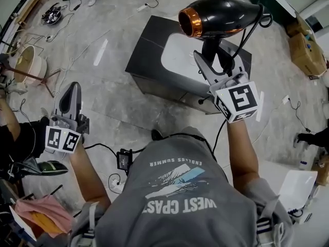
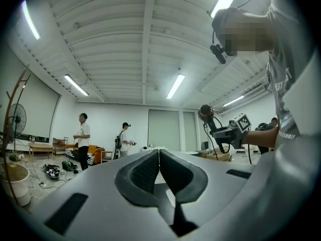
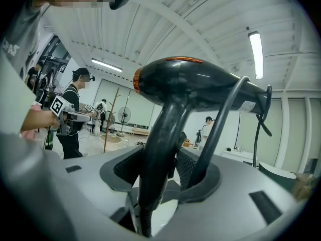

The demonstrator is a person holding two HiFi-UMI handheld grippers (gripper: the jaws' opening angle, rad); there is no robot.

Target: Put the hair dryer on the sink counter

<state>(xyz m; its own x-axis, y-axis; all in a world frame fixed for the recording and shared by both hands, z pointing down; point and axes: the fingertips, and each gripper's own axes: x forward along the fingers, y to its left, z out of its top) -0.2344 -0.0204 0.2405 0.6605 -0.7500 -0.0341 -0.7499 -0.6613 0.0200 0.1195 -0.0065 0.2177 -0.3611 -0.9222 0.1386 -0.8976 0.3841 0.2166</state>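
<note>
Two grippers: right gripper jaws pinch the hair dryer handle; left gripper jaws pressed together.

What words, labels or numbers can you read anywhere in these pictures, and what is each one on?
"ENDLESS SUMMER": printed on the grey T-shirt, upside down in the head view.
"WEST COAST": larger print on the same shirt, also upside down, with one letter creased.
White label on the hair dryer: too small to read.
Right marker cube and left marker cube: black-and-white square patterns only, no letters.
</note>
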